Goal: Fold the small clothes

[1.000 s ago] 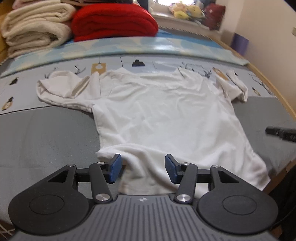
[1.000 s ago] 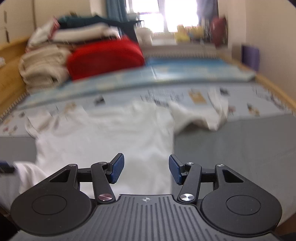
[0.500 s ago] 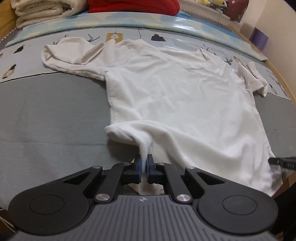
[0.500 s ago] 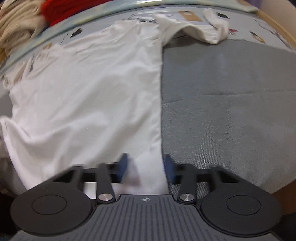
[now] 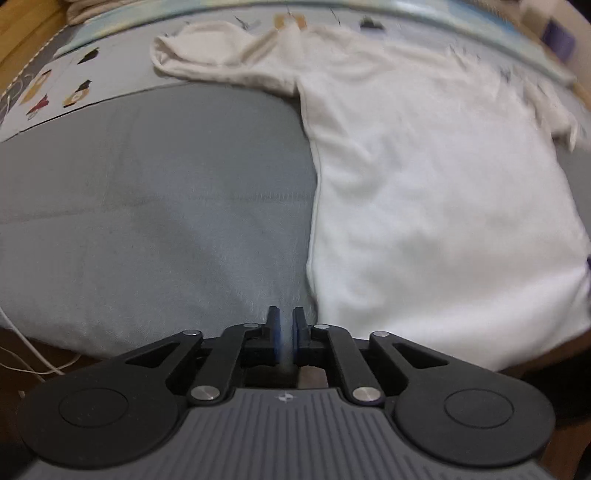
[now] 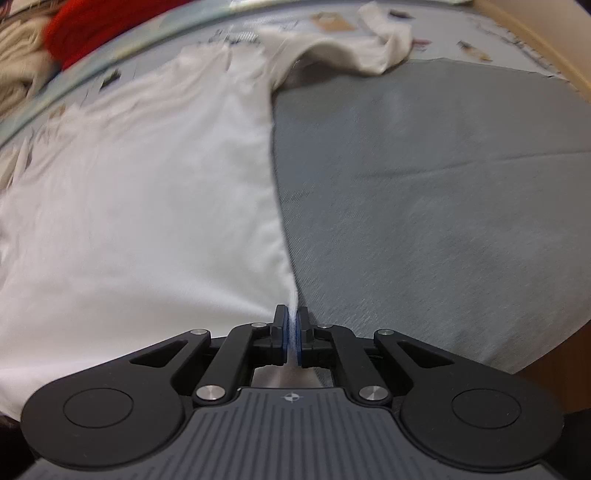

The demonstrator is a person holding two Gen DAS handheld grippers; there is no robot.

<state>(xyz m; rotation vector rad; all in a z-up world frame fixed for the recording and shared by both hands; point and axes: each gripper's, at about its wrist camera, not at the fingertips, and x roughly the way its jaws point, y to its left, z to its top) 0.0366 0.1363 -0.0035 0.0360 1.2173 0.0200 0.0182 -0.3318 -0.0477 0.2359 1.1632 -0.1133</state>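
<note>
A white T-shirt lies spread flat on the grey bed cover, hem toward me, sleeves at the far side. My left gripper is shut on the shirt's near left hem corner at the bed's front edge. In the right wrist view the same shirt fills the left half, and my right gripper is shut on its near right hem corner. The cloth runs taut and smooth from both grips.
A patterned light-blue sheet covers the far part of the bed. A red blanket and cream towels are stacked at the head. The wooden bed frame edges the right side. A white cable hangs at the left front.
Both grippers closed on the hem corners, left first and then right. The bunched left hem has been pulled straight toward me and the shirt now lies flatter.
</note>
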